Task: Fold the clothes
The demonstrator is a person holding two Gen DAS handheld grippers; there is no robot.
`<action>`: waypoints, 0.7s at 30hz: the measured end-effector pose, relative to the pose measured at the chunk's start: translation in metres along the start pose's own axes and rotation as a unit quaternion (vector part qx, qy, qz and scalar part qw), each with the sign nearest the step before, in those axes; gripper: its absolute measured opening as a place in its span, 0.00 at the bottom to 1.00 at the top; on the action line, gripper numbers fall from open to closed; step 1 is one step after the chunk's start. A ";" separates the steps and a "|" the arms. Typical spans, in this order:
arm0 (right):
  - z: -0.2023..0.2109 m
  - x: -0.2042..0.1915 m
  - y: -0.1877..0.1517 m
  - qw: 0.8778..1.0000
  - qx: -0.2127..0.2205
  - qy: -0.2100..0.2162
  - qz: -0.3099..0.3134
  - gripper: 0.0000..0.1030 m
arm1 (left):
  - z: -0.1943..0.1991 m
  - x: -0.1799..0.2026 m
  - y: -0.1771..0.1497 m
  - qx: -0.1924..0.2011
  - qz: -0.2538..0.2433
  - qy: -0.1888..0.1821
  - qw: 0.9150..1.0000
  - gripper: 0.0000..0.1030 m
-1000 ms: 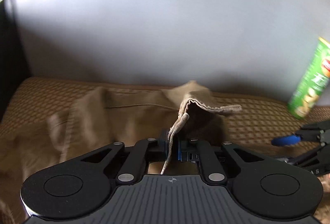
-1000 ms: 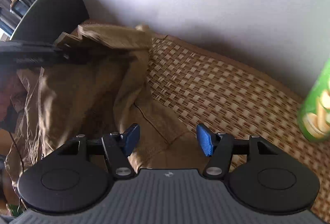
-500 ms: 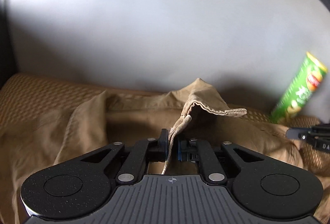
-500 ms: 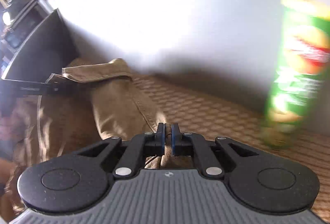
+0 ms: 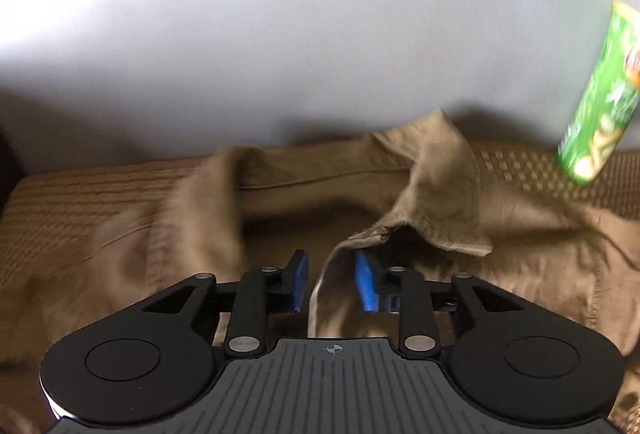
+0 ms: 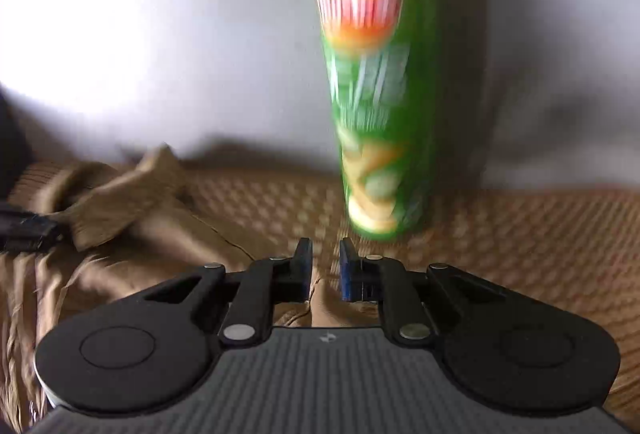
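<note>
Jaws slightly apart, the left gripper (image 5: 331,280) straddles a loose edge of the tan shirt (image 5: 400,202), spread rumpled across a woven mat (image 5: 516,164). From the right gripper (image 6: 325,268), jaws narrowly parted around a soft fabric ridge, a glossy green snack can (image 6: 376,94) stands just ahead; smoothing likely follows.

Green can (image 6: 376,82) label (motion-blurred), unreadable; top cropped.
</note>
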State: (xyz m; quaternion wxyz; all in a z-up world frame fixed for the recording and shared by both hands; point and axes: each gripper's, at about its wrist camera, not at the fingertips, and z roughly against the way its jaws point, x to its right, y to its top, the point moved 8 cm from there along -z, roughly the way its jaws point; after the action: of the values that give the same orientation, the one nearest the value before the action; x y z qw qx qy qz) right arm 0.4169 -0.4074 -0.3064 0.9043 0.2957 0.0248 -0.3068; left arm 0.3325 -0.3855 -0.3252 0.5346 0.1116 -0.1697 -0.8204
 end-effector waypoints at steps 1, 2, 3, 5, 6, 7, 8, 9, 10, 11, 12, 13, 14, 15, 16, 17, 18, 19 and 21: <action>0.019 0.000 -0.003 1.000 0.004 0.010 0.007 0.22 | 0.013 -0.001 -0.007 0.006 0.006 -0.006 1.000 0.37; 0.037 0.000 -0.011 1.000 0.001 0.022 0.001 0.27 | 0.026 -0.001 -0.014 0.006 0.013 -0.020 1.000 0.37; 0.054 -0.001 -0.020 0.999 -0.002 0.034 -0.008 0.31 | 0.038 0.002 -0.023 0.005 0.017 -0.034 0.999 0.37; 0.062 -0.004 -0.042 0.997 -0.010 0.048 -0.066 0.39 | 0.060 0.023 -0.048 0.000 0.010 -0.065 0.998 0.37; 0.065 -0.006 -0.053 0.994 -0.015 0.055 -0.096 0.41 | 0.066 0.040 -0.062 -0.011 -0.006 -0.078 0.997 0.37; 0.069 -0.007 -0.064 0.990 -0.019 0.062 -0.126 0.42 | 0.072 0.057 -0.076 -0.021 -0.022 -0.091 0.995 0.37; 0.072 -0.009 -0.075 0.985 -0.023 0.068 -0.156 0.42 | 0.076 0.074 -0.090 -0.033 -0.040 -0.104 0.993 0.40; 0.075 -0.011 -0.086 0.979 -0.027 0.075 -0.186 0.42 | 0.078 0.092 -0.104 -0.050 -0.060 -0.117 0.990 0.40; 0.078 -0.012 -0.097 0.973 -0.032 0.081 -0.215 0.43 | 0.082 0.109 -0.122 -0.066 -0.075 -0.128 0.987 0.40; 0.082 -0.014 -0.108 0.965 -0.036 0.088 -0.245 0.44 | 0.083 0.124 -0.139 -0.081 -0.088 -0.138 0.983 0.40; 0.085 -0.016 -0.118 0.956 -0.040 0.094 -0.274 0.47 | 0.083 0.136 -0.154 -0.093 -0.099 -0.142 0.981 0.40; 0.088 -0.018 -0.129 0.947 -0.044 0.100 -0.303 0.52 | 0.083 0.149 -0.169 -0.102 -0.110 -0.143 0.978 0.40; 0.091 -0.019 -0.140 0.936 -0.048 0.106 -0.332 0.55 | 0.080 0.160 -0.182 -0.106 -0.119 -0.138 0.978 0.41; 0.095 -0.021 -0.150 0.925 -0.052 0.112 -0.360 0.55 | 0.078 0.171 -0.194 -0.110 -0.129 -0.132 0.977 0.44; 0.098 -0.023 -0.160 0.912 -0.056 0.118 -0.388 0.55 | 0.075 0.181 -0.205 -0.115 -0.138 -0.128 0.975 0.44; 0.093 -0.022 -0.161 0.908 -0.051 0.117 -0.400 0.56 | 0.074 0.186 -0.212 -0.120 -0.142 -0.128 0.974 0.43; 0.086 -0.021 -0.159 0.904 -0.045 0.115 -0.409 0.57 | 0.075 0.189 -0.216 -0.121 -0.143 -0.126 0.974 0.43; 0.080 -0.020 -0.160 0.901 -0.037 0.110 -0.418 0.58 | 0.072 0.191 -0.218 -0.122 -0.141 -0.124 0.975 0.43; 0.070 -0.018 -0.158 0.897 -0.037 0.096 -0.431 0.61 | 0.067 0.189 -0.219 -0.125 -0.124 -0.114 0.978 0.49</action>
State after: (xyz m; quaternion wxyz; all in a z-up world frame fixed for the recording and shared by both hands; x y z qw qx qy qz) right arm 0.3025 -0.5367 -0.3264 0.6873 0.2502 0.2477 -0.6353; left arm 0.0479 -0.4664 -0.3510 0.4153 -0.0300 -0.1102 -0.9025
